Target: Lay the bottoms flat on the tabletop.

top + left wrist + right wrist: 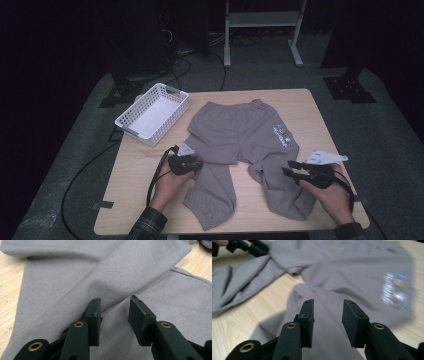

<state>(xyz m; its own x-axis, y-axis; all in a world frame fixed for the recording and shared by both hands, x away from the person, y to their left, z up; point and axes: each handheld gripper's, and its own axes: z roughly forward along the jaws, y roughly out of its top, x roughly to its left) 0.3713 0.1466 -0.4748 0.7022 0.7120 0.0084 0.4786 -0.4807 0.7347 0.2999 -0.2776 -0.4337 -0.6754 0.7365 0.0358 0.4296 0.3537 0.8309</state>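
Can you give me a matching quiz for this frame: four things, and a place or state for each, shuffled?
Things:
1. basket
2. trousers
3. left gripper
4. right gripper

States:
A. grey, spread flat mid-table
B. white, at the table's far left corner
C. jaws apart over the leg below the printed patch
D. jaws apart at a fold in the other leg

Pairs: 1-B, 2-A, 3-D, 4-C

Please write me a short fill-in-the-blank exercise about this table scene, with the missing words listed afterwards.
1. The grey trousers lie on a ____ table.
2. The white ____ sits at the table's far left corner.
3. The left gripper rests at the trousers with its jaws ____.
4. The right gripper hovers over one trouser ____.

Missing words: wooden; basket; open; leg
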